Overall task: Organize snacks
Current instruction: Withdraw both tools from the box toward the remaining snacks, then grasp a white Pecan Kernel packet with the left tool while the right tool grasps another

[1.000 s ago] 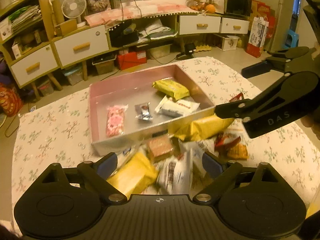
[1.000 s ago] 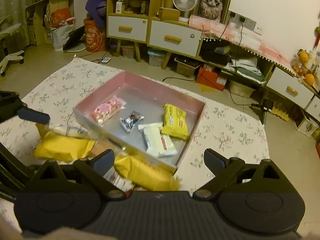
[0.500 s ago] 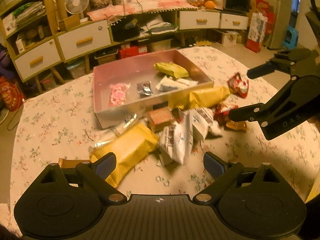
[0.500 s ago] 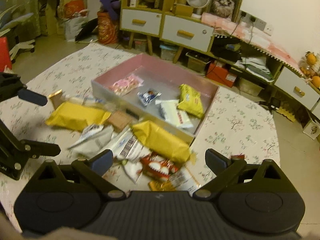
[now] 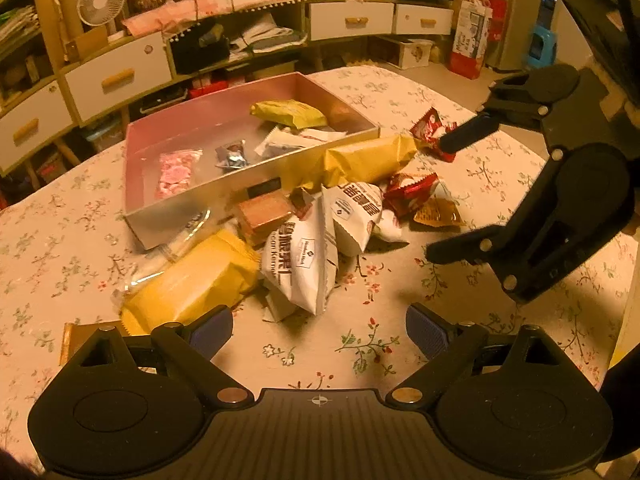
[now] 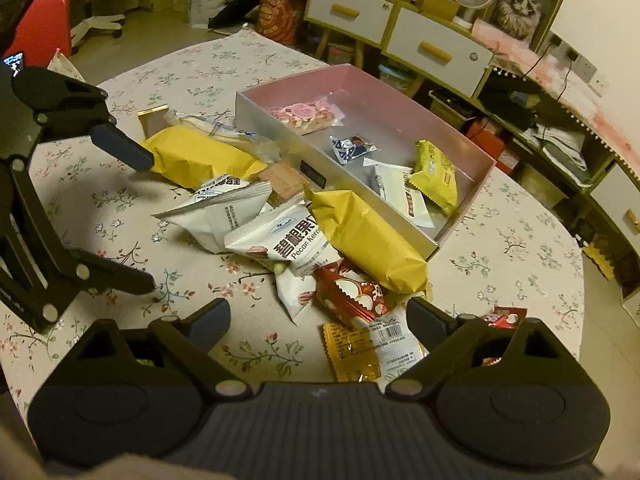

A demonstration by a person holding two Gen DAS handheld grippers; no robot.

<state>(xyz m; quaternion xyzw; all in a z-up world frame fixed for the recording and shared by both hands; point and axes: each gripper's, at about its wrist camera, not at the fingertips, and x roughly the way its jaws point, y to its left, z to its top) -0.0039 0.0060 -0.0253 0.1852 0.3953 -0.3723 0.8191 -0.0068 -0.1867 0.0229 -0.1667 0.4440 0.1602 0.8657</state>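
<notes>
Left tongs (image 5: 318, 334): released, jaws spread wide, nothing between the pads, hanging over bare floral cloth at the near edge of the pile.
Right tongs (image 6: 320, 322): jaws have just been closing a little but stand wide; they straddle the near end of the loose packets without any pad visibly pressing on one.
Box (image 5: 192, 208): pink-lined, silver-walled, on the counter (image 5: 72, 240) at the far side of the pile; it already holds a pink sweet packet (image 5: 176, 170), a small dark wrapper, a white bar and a yellow pack (image 5: 290, 114).
Loose snacks: heaped against the box's near wall, still outside it.
Nearest to left tongs: the yellow bag (image 5: 192, 280), just to the near left, its long axis running from near left to far right, and the white pecan bag (image 5: 304, 258) straight ahead, long axis pointing roughly away from the tongs.
Nearest to right tongs: the red wrapped candy (image 6: 352, 294), the orange sachet (image 6: 348, 346) and a white barcode packet (image 6: 394, 338), lying directly between its jaws.
Second yellow bag (image 6: 368, 240): leaning on the box corner, long axis along the box's near wall, beyond the red candy from the right tongs.
Judgement: the right hand looks the better placed for a first pick, its small packets already centred; the box lies ahead and slightly left of it.
</notes>
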